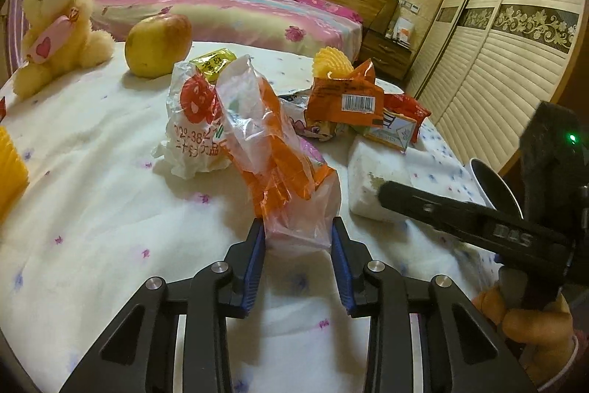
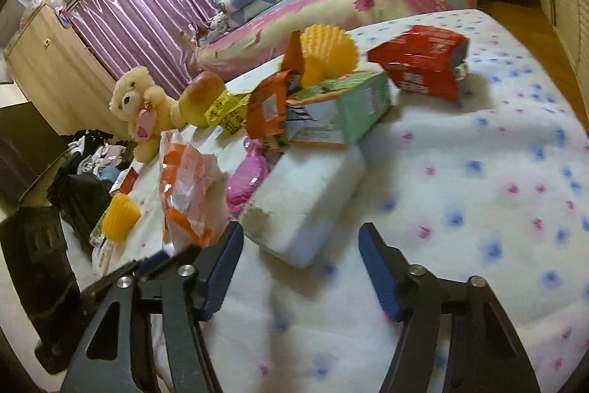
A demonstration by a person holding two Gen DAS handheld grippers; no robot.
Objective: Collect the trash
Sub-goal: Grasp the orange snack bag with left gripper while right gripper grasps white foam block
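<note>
Our left gripper (image 1: pixel 298 231) pinches the light, crinkly orange plastic bag (image 1: pixel 279 164) beside the white block (image 1: pixel 371 172); our right gripper (image 2: pixel 300 245) gapes empty.

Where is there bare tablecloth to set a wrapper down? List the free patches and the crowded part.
Free: the cloth between the teddy bear, the white printed bag and the left gripper; also the stretch right of the white foam block, below the red packet. Crowded: the middle, around the orange wrapper and green box.
</note>
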